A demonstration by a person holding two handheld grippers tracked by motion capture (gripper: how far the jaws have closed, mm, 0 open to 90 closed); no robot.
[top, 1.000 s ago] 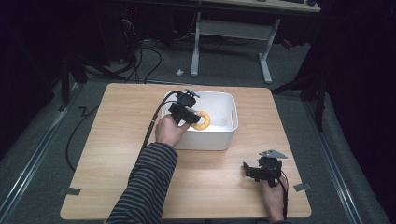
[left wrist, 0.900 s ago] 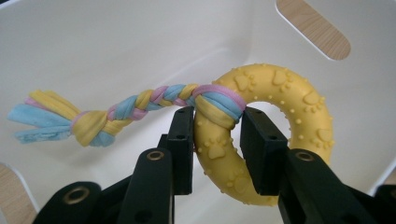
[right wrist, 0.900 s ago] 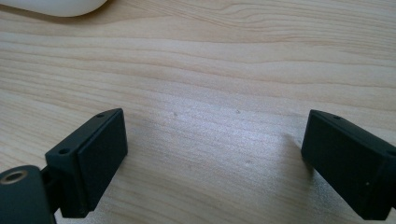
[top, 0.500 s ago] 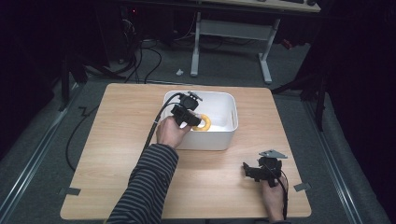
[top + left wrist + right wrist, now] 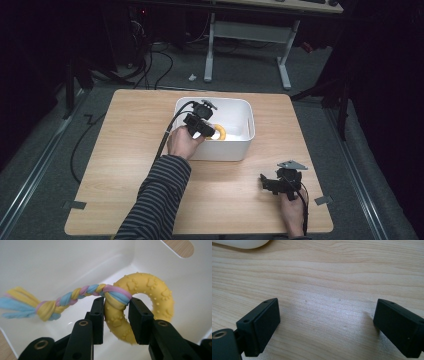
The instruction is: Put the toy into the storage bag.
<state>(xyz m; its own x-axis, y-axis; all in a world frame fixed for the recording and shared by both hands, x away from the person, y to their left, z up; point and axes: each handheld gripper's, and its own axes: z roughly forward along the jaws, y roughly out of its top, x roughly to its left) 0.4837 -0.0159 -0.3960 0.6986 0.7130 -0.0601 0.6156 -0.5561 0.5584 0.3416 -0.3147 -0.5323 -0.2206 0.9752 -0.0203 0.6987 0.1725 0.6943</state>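
Since a second ago our left claw has shifted a little within the bin, carrying the ring with it; the right claw has stayed put near the table's front right corner.

We are gripping the yellow ring with the left claw: its jaws pinch the ring's band from both sides, just below the spot where the braided rope loops through. The ring hangs inside the white bin, clear of its floor as far as we can tell, and the rope trails off sideways to a knotted, frayed tail that also looks airborne.

Our right claw sits wide open and empty, low over the bare table, well apart from the bin.

We judge the step in hand to be moving the toy in or out of the bin. To do it well we should keep a firm, steady squeeze, since the rubber is bumpy and curved and could roll between the jaws. We should move straight up or down, away from the walls, so the dangling rope does not snag the rim. If we are setting it down, we should let the ring rest on the floor before opening.
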